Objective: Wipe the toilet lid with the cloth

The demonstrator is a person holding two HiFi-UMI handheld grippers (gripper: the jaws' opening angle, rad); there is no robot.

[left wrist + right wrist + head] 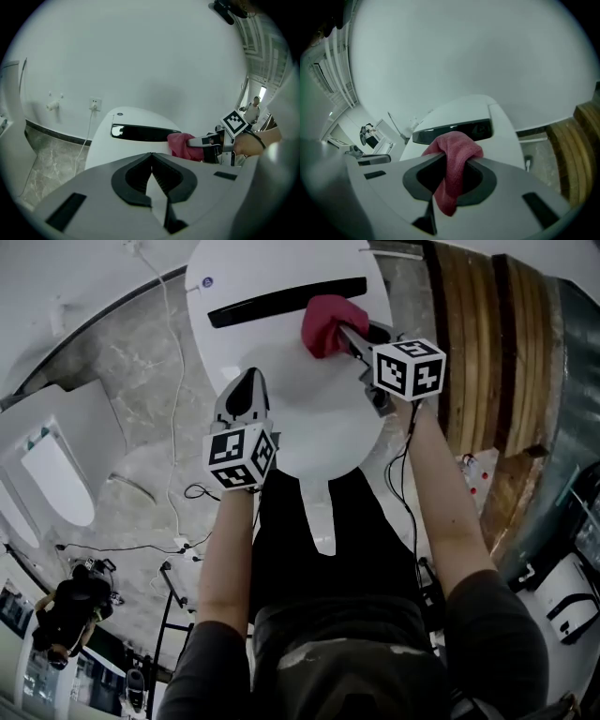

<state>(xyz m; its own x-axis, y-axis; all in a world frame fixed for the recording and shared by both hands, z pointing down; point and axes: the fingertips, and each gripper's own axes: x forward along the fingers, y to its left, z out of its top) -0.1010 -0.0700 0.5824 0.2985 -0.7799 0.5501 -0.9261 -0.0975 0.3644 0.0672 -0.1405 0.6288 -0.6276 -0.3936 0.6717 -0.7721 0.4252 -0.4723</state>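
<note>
- The right gripper (451, 161) is pinching the cloth (453, 149), jaws clamped on a fold of it, and that is the only thing holding it.
- The cloth is bunching up just ahead of the jaw tips, with a loose tail hanging down behind them. It is sitting over the toilet lid (286, 404), right by the end of the dark strip (281, 301) at the lid's back. I can't say whether it is pressing on the surface yet.
- The left gripper (250, 382) is hovering over the lid with its jaws pressed together on nothing. The cloth is ahead of it and off to its right.
- Here is the worry: with only a fold in the grip, dragging it hard across the lid could pull the cloth out of the jaws.
- Second worry: the bunch is riding in front of the tips and not under them, so a steep press could put bare plastic on the lid and wipe nothing.
- Third: the idle left gripper is sitting in the wiping path, so a wide sweep toward it could knock the two together.
- As for looks, the cloth is a deep pink-red, soft and nubbly like microfibre, and crumpled into a lump, not spread flat.
- The lid is showing glossy white, smooth and closed.
</note>
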